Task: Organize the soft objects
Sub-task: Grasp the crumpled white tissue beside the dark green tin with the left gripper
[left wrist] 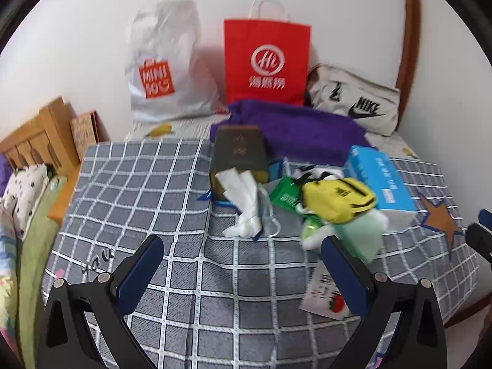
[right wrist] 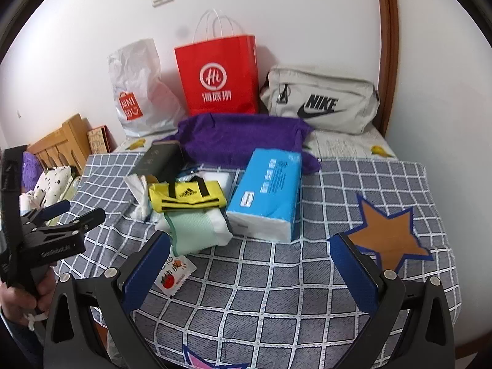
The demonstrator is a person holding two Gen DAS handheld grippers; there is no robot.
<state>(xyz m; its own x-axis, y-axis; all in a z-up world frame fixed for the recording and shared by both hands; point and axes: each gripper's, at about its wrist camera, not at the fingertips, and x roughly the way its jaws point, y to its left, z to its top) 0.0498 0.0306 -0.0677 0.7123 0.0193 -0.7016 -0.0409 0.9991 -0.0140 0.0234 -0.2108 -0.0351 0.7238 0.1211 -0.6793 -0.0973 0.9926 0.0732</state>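
Hovering over the grey checked bedspread (right wrist: 261,276), the left gripper (left wrist: 243,264) and the right gripper (right wrist: 250,255) both gape wide, holding nothing. Ahead lies the pile: a yellow Adidas pouch (right wrist: 187,196) atop a mint-green cloth (right wrist: 192,230), just beside a blue tissue pack (right wrist: 267,190), with a purple towel (right wrist: 243,138) behind.

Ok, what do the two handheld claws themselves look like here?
Both match: the left claw and right claw have black frames, silver pivot bolts and flat blue finger pads. White lettering marks the left unit's black body, seen from the right wrist; no cables or sleeves are visible.
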